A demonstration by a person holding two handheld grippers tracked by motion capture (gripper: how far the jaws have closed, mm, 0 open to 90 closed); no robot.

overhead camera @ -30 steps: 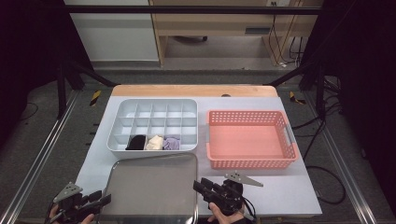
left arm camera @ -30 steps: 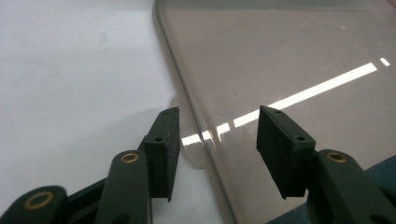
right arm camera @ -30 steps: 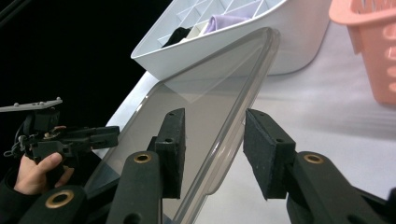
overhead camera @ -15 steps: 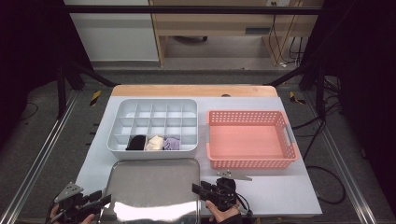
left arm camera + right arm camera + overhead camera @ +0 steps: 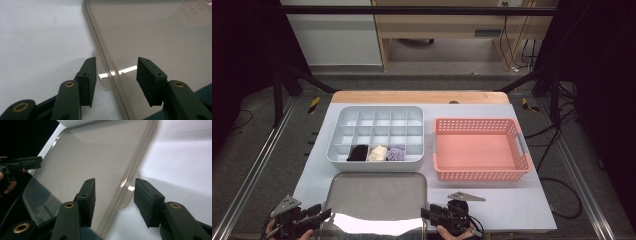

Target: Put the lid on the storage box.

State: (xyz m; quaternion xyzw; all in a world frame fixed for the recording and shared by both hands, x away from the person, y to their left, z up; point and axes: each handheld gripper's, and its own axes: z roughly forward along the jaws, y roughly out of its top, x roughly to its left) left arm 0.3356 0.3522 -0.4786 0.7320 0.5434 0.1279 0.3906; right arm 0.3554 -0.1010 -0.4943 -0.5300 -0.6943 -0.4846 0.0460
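Note:
A clear, grey-tinted plastic lid (image 5: 374, 200) lies flat at the front of the white table. My left gripper (image 5: 319, 216) is at its left front edge. In the left gripper view its jaws (image 5: 116, 75) stand apart around the lid's rim (image 5: 110, 72) and a small tab, with neither pad touching. My right gripper (image 5: 428, 215) is at the right front edge. Its jaws (image 5: 113, 195) have just been opening, and the lid's rim (image 5: 130, 182) runs between them without being pressed. The right gripper view also shows the left gripper (image 5: 22, 163) across the lid (image 5: 95, 157).
Behind the lid stands a grey compartment box (image 5: 377, 165) with a black (image 5: 358, 153), a cream (image 5: 377, 153) and a purple (image 5: 395, 153) rolled item in its front row. To the right of it sits a pink basket (image 5: 482, 175). The table's near edge is close under both hands.
The right gripper has sunk toward the table and slid nearer the front edge beside the lid. The left gripper has kept still.

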